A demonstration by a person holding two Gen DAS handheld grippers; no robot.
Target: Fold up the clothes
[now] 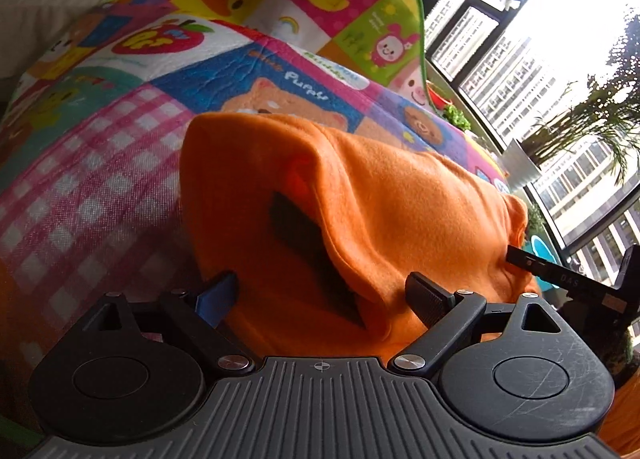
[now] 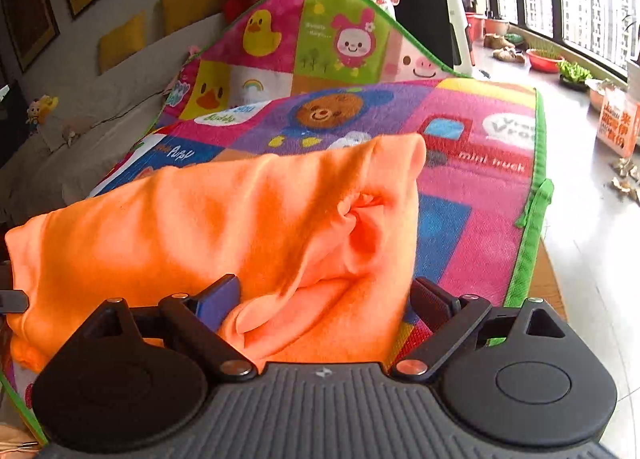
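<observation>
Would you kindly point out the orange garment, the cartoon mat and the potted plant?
orange garment (image 1: 400, 195), left wrist view, upper fabric.
cartoon mat (image 2: 472, 131), right wrist view, truck panel.
potted plant (image 1: 524, 163), left wrist view, pot.

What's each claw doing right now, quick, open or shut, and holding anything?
Left claw: open, fingers spread around the orange fleece garment, not clamped.
Right claw: open, the same garment's bunched edge lies between its fingers.
</observation>
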